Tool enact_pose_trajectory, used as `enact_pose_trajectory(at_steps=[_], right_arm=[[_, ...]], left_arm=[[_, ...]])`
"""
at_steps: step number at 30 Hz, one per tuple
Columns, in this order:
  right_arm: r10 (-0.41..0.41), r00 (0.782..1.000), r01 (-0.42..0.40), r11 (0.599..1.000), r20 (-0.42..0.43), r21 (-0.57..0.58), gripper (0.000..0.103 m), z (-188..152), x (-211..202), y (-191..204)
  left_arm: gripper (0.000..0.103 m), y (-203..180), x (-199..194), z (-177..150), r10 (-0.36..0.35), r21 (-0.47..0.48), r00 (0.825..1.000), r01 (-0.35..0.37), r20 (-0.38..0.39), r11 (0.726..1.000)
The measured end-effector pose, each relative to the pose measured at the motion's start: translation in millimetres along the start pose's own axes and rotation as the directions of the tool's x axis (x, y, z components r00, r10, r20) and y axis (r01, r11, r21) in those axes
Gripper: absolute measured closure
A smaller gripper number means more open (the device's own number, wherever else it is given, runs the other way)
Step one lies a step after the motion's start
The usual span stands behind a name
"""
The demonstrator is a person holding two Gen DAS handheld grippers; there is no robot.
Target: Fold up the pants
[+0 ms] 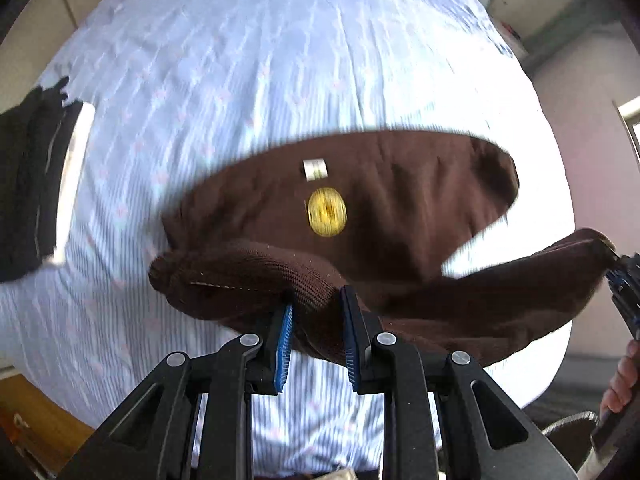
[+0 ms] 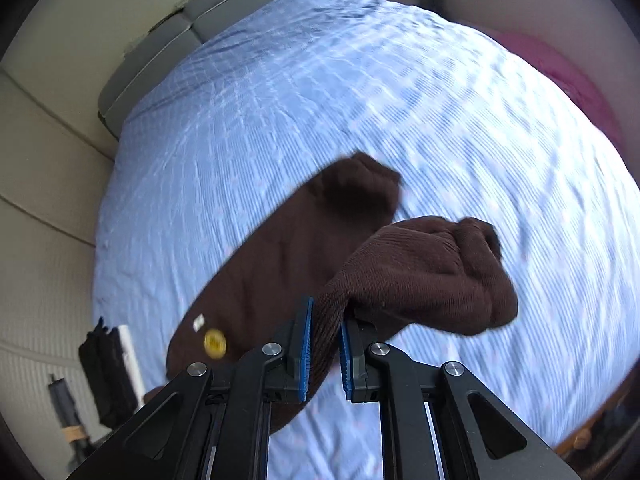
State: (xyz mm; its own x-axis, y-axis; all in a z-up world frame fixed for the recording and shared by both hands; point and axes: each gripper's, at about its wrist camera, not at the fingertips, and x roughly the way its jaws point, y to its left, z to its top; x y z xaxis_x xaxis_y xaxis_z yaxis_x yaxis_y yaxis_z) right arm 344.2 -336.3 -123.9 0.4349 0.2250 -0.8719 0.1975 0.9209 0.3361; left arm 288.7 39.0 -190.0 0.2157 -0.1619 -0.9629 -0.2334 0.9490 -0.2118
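Observation:
Brown knit pants [image 1: 400, 208] with a yellow round patch [image 1: 326, 212] and a small white tag lie on a light blue striped bed. My left gripper [image 1: 316, 304] is shut on a bunched brown edge of the pants and holds it above the bed. My right gripper [image 2: 324, 316] is shut on another bunched edge of the pants [image 2: 420, 272], also lifted. The right gripper also shows at the right edge of the left wrist view [image 1: 624, 280]. The lower layer of the pants [image 2: 280, 264] rests flat on the bed.
The bed [image 1: 240, 80] fills both views. A black folded garment with a white strip [image 1: 32, 184] lies at its left edge, also seen in the right wrist view [image 2: 108, 376]. A grey headboard [image 2: 160, 52] and a pink item [image 2: 560, 76] lie beyond.

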Motion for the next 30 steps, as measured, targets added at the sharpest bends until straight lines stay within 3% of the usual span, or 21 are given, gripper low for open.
enact_pose_trajectory(at_steps=[5, 11, 14, 15, 16, 20, 21, 23, 25, 27, 28, 30], right_arm=[[-0.057, 0.998, 0.053, 0.993, -0.034, -0.103, 0.090, 62.8, 63.7, 36.8], [-0.131, 0.985, 0.114, 0.982, -0.110, -0.153, 0.090, 99.0, 132.3, 63.4], [-0.142, 0.981, 0.123, 0.982, -0.132, -0.142, 0.090, 107.9, 151.3, 72.1], [-0.145, 0.980, 0.127, 0.983, -0.134, -0.134, 0.090, 109.9, 155.0, 74.6], [-0.157, 0.979, 0.139, 0.981, -0.131, -0.132, 0.090, 111.6, 157.7, 77.1], [-0.207, 0.972, 0.190, 0.970, -0.109, -0.149, 0.088, 116.8, 166.9, 87.3], [-0.222, 0.970, 0.205, 0.967, -0.103, -0.154, 0.084, 117.1, 166.8, 90.7], [-0.228, 0.969, 0.208, 0.961, -0.095, -0.185, 0.063, 116.7, 162.4, 98.7], [-0.241, 0.970, 0.227, 0.946, -0.033, -0.233, 0.039, 114.0, 145.1, 109.9], [-0.305, 0.950, 0.310, 0.893, 0.067, -0.327, 0.027, 107.2, 122.5, 129.6], [-0.330, 0.938, 0.344, 0.867, 0.101, -0.361, 0.027, 103.7, 114.0, 138.0], [-0.308, 0.940, 0.341, 0.833, 0.146, -0.437, 0.027, 91.5, 93.6, 153.3]], left_arm=[[0.080, 15.6, 21.8, 50.6, 0.009, -0.091, 1.000, -0.010, -0.015, 0.996], [0.076, 27.1, 48.0, 80.8, 0.014, -0.133, 0.997, -0.024, -0.077, 0.991], [0.053, 30.0, 42.1, 87.0, 0.049, -0.135, 0.996, -0.059, -0.076, 0.989], [0.038, 30.4, 36.3, 87.7, 0.064, -0.127, 0.996, -0.071, -0.060, 0.989], [0.028, 29.9, 29.8, 88.8, 0.076, -0.114, 0.996, -0.080, -0.039, 0.990], [0.021, 25.4, -1.7, 99.6, 0.170, -0.024, 0.984, -0.169, 0.056, 0.985], [0.020, 24.4, -9.9, 102.0, 0.186, 0.005, 0.979, -0.187, 0.087, 0.982], [0.017, 25.4, -19.6, 105.7, 0.213, 0.066, 0.967, -0.223, 0.138, 0.973], [0.016, 30.5, -23.7, 103.7, 0.225, 0.108, 0.960, -0.245, 0.170, 0.964], [0.016, 44.8, -20.3, 99.3, 0.223, 0.135, 0.960, -0.247, 0.170, 0.960], [0.016, 53.1, -18.1, 94.7, 0.213, 0.139, 0.964, -0.236, 0.161, 0.962], [0.016, 70.3, -13.0, 83.6, 0.170, 0.134, 0.975, -0.189, 0.144, 0.973]])
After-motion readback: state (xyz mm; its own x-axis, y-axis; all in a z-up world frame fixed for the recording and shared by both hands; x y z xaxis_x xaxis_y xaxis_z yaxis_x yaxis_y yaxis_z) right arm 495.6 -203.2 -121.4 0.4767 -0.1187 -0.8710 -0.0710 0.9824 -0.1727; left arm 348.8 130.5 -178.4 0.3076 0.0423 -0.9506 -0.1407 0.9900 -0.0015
